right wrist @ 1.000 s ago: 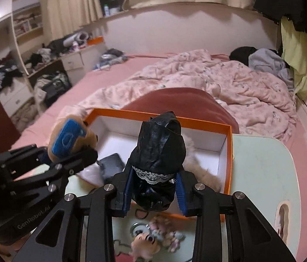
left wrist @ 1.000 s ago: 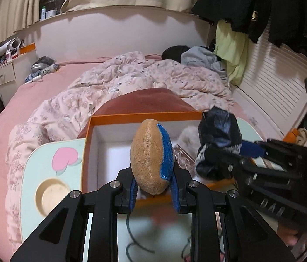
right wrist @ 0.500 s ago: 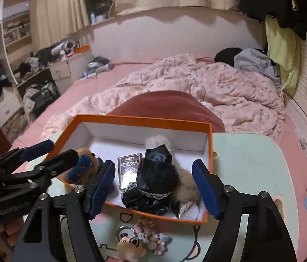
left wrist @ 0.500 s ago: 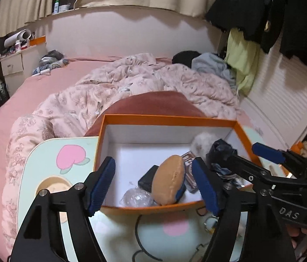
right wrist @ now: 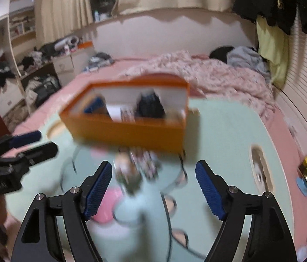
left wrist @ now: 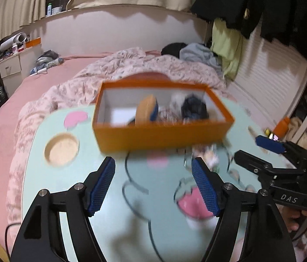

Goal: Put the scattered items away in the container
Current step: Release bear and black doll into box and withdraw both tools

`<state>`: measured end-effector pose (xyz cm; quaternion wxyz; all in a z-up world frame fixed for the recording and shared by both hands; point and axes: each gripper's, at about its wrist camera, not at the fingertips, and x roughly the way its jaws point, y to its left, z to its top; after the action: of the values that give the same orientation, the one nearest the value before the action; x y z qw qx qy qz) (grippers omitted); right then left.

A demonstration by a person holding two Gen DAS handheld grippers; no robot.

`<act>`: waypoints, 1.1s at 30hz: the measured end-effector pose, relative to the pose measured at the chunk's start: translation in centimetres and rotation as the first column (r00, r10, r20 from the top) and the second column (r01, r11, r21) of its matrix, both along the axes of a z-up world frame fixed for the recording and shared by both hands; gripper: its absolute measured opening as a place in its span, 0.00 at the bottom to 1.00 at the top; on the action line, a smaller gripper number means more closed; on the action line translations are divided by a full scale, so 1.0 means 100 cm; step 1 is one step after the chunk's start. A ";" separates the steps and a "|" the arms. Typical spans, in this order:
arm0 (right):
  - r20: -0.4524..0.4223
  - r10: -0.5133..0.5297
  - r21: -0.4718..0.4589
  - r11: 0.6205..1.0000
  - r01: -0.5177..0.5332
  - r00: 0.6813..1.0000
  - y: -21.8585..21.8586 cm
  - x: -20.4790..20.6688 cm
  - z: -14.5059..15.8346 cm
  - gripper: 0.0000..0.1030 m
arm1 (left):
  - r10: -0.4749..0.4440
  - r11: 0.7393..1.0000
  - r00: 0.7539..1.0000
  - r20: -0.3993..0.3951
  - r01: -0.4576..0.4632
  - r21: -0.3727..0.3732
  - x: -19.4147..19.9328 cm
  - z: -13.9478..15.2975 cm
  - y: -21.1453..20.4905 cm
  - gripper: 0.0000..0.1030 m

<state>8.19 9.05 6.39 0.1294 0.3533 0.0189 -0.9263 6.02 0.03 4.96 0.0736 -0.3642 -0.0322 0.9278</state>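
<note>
A: From the left wrist view, what had changed for us?

B: A second before, our left gripper (left wrist: 153,183) was clamped on the tan plush (left wrist: 145,111) above the box (left wrist: 162,134). Now its fingers stood wide with nothing between them, and we had pulled back over the table (left wrist: 44,131). The plush sat inside the box, next to the black bundle (left wrist: 193,109). So both drops were done, we judged.

A: And room to move there?

B: The box's near wall faced us, well apart from the fingertips. The bare table between was free. Our right gripper (left wrist: 269,145) hung low at the right edge, so a swing that way looked tight.

A: And the right wrist view?

B: The same story. The right gripper (right wrist: 153,188) had held the black bundle; now its fingers were spread wide and empty, with the bundle (right wrist: 150,108) in the box (right wrist: 129,132). One job was left, we thought: a small keychain toy (right wrist: 136,168) lay on the table just this side of the box, blurred, roughly ahead of the fingers.

A: Edges?

B: The table's right rim (right wrist: 271,131) curved off toward the bed. The left gripper (right wrist: 26,144) sat at the left, well clear of the toy.
</note>
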 end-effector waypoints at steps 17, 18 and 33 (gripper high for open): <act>0.140 -0.097 0.124 0.989 0.080 0.985 0.013 0.005 -0.056 1.00 | 0.039 0.993 0.980 0.198 -0.015 -0.121 -0.001 -0.065 0.021 0.96; 0.141 -0.098 0.125 0.989 0.080 0.985 0.013 0.004 -0.056 1.00 | 0.043 0.993 0.979 0.200 -0.019 -0.119 -0.001 -0.066 0.020 0.99; 0.128 -0.121 0.117 0.988 0.106 0.984 0.016 0.004 -0.053 1.00 | 0.039 0.993 0.979 0.200 -0.016 -0.116 0.001 -0.069 0.018 0.99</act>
<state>8.63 10.61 1.08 0.0579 0.4220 0.0407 -0.9038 6.15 1.82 -1.92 0.0361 -0.4594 0.0084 0.8875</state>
